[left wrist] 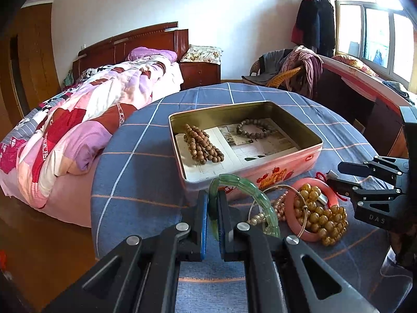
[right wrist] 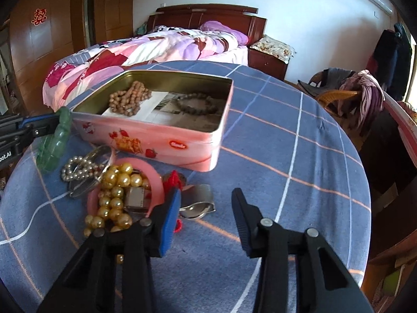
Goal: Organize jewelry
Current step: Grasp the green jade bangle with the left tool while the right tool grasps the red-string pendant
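My left gripper (left wrist: pixel 213 203) is shut on a green jade bracelet (left wrist: pixel 250 190), held just above the cloth in front of the pink tin (left wrist: pixel 299 156); it also shows in the right wrist view (right wrist: pixel 54 140). The tin (right wrist: pixel 182 140) holds a brown bead string (left wrist: pixel 203 146) and a dark bead bracelet (left wrist: pixel 256 127). A pile beside the tin has gold beads (left wrist: pixel 320 214), a pink bangle (left wrist: pixel 294 219), pearls (right wrist: pixel 78 169) and a thin silver ring (left wrist: pixel 273 195). My right gripper (right wrist: pixel 206 200) is open and empty, just right of the pile.
A round table under a blue checked cloth (right wrist: pixel 286 156) carries everything. A silver metal piece (right wrist: pixel 198 203) and red cord (right wrist: pixel 173 180) lie by the pile. A bed (left wrist: pixel 78 130) stands left, a wicker chair with clothes (left wrist: pixel 292 75) behind.
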Motion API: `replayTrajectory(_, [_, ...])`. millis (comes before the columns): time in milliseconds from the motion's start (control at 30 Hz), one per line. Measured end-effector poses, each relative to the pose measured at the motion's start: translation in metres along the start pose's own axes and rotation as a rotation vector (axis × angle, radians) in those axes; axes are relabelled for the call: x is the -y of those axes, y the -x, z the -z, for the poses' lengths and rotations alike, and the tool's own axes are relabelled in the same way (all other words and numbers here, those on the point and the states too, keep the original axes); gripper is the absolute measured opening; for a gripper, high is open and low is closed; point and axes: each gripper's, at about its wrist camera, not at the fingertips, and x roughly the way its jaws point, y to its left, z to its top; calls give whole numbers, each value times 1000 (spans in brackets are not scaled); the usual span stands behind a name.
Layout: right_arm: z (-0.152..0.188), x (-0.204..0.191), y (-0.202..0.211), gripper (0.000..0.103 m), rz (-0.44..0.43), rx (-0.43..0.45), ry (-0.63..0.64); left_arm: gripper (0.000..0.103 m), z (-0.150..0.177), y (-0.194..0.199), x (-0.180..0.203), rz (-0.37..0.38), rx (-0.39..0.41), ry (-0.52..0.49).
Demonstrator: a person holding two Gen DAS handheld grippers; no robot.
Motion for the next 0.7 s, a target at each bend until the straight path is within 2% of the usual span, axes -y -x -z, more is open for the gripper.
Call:
replayTrajectory(433, [-6, 8, -5, 43, -52, -31, -63, 6, 3, -5, 4, 12, -19, -11])
replayTrajectory(567, [-6, 10, 6, 43, -11, 25, -79, 6, 2, -3, 3, 7, -11, -9])
replayTrajectory(667, [-12, 7, 20, 35, -10, 91, -77, 6, 3, -3, 2, 5, -12, -5])
replayTrajectory(700, [-14, 4, 19, 29, -11, 88, -68, 6, 4, -4, 2, 6, -16, -6])
